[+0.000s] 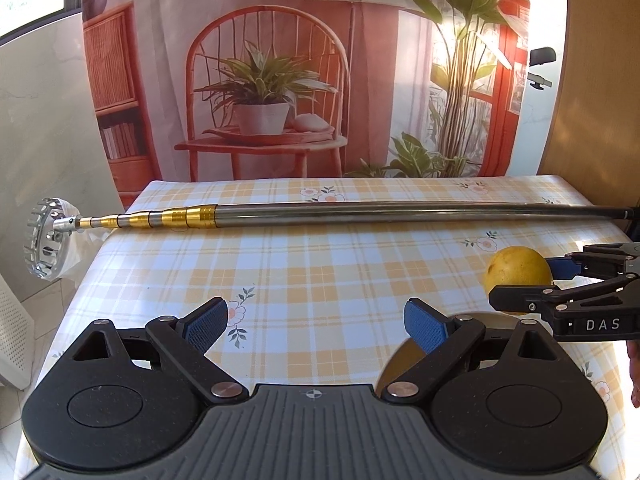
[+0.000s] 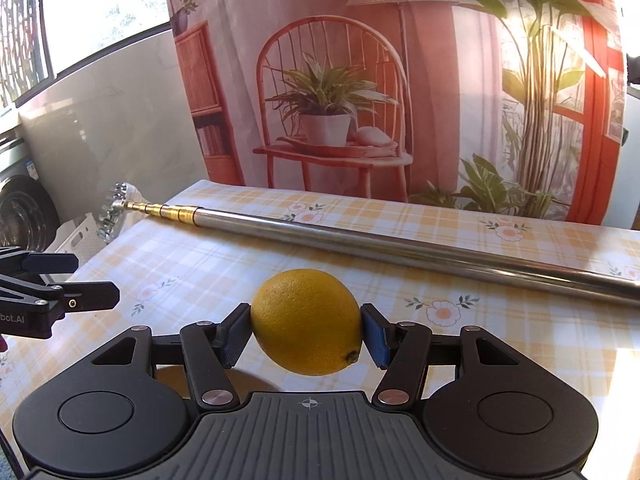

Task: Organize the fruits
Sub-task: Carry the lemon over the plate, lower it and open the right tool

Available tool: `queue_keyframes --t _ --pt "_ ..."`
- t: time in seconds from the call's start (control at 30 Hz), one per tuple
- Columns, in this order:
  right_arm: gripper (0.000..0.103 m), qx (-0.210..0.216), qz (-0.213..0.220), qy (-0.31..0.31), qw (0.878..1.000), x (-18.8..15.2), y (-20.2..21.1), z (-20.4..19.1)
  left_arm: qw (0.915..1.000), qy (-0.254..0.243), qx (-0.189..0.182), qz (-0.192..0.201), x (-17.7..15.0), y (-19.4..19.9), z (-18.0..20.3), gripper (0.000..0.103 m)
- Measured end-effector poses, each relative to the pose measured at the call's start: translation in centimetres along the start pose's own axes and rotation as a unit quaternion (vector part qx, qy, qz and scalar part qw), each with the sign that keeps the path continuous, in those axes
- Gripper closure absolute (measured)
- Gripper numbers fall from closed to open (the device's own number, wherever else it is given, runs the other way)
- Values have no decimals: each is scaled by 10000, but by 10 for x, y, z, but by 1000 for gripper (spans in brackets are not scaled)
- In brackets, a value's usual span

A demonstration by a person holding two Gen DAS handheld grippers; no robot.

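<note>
the right gripper [image 2: 307, 334] is clamped on the lemon [image 2: 307, 322], blue pads pressing its two long sides, fruit lifted just above the checked tablecloth [image 2: 200, 264]. the left gripper [image 1: 316, 326] hangs spread wide with nothing between its fingers. the lemon looks firm and fairly light, its pebbled skin likely giving decent friction; across the broad middle, as now, seems the safest hold, since the tapered ends could squirt free. behind it lies a telescopic pole [image 2: 360, 242] with a toothed picker basket [image 1: 50, 238] overhanging the table edge. no bowl or tray shows, so nowhere visible to deposit it.
</note>
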State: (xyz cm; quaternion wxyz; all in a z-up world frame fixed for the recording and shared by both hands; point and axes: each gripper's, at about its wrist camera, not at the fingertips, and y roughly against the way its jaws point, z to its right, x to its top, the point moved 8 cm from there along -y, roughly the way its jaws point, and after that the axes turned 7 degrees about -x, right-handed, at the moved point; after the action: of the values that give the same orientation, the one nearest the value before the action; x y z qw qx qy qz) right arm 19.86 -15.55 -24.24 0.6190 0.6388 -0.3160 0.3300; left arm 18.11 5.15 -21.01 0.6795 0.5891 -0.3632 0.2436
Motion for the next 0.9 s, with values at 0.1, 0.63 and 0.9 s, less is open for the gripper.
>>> queue_keyframes --t 0.1,0.63,0.9 --pt "48 37 -71 80 9999 -10 11 -7 9999 -97 0 -35 -4 3 5 7" --pt "48 235 -518 779 9953 -57 30 -48 9993 99 -241 -263 -21 9 11 7" --pt "48 265 -678 922 9931 -65 24 -60 9991 156 -250 -317 -23 6 10 7"
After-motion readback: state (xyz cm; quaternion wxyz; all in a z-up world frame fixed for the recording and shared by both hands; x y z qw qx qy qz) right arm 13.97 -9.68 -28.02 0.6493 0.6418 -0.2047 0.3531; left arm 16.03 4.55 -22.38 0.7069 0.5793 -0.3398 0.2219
